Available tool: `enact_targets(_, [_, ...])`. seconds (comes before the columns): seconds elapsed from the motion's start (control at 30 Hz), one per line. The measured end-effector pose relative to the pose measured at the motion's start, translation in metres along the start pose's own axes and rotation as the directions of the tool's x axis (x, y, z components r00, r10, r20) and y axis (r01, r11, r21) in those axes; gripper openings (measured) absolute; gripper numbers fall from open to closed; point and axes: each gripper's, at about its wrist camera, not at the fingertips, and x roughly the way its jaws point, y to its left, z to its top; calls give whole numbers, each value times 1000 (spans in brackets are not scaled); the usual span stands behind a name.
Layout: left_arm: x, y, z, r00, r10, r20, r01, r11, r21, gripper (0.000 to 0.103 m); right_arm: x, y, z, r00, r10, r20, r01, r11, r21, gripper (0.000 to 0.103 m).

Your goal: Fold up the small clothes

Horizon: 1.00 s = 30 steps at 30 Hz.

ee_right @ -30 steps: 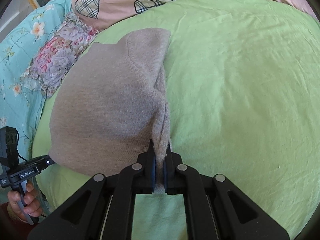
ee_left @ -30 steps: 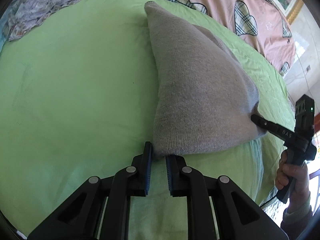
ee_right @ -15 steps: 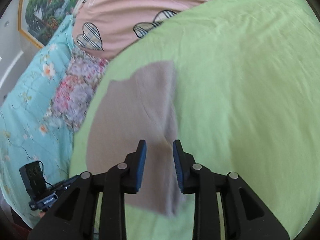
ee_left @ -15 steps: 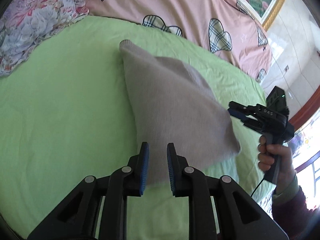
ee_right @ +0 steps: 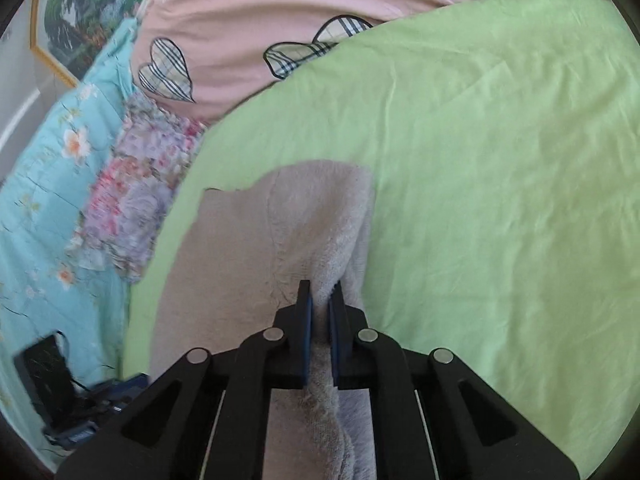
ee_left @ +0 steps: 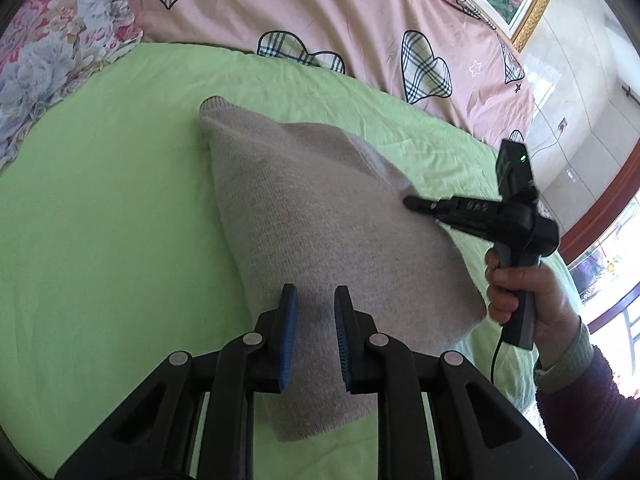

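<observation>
Since a moment ago my right gripper (ee_right: 320, 300) has re-pinched the grey knit garment's (ee_left: 320, 216) edge on the green sheet (ee_left: 100, 208), while my left gripper (ee_left: 316, 308) hovers spread; I should lift slowly, keeping the fold aligned.

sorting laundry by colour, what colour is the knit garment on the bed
Plain grey-beige, no pattern. The knit garment shows best in the left wrist view, lying on the light green sheet.

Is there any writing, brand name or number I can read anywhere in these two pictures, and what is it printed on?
White print on the side of the right gripper, seen from the left wrist view: too small to read.
Dark device at the lower left of the right wrist view: a pale label, blurred, unreadable.
Grey knitted garment, green sheet, pink heart quilt: no text.
</observation>
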Motion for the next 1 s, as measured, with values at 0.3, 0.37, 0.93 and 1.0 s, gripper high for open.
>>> enact_targets(0.3, [15,3,20,1000,24,3,-24,1000,16,21,-44,30,-17,988,-83,133,87,996,-26,14])
enact_targets(0.37, [20,5,20,1000,12,1,-12,1000,-1,23,-51,57,-34,994,23,109,-12,995,-100,14])
enact_targets(0.93, [14,-14,-4,995,98,0,-97,994,57,24,-17,37,-71,1000,-23,10,24,991,-130,4])
enact_targets(1.0, [0,-17,-15,999,48,-3,-48,997,55,24,-27,39,-78,999,-30,16,31,989,-143,4])
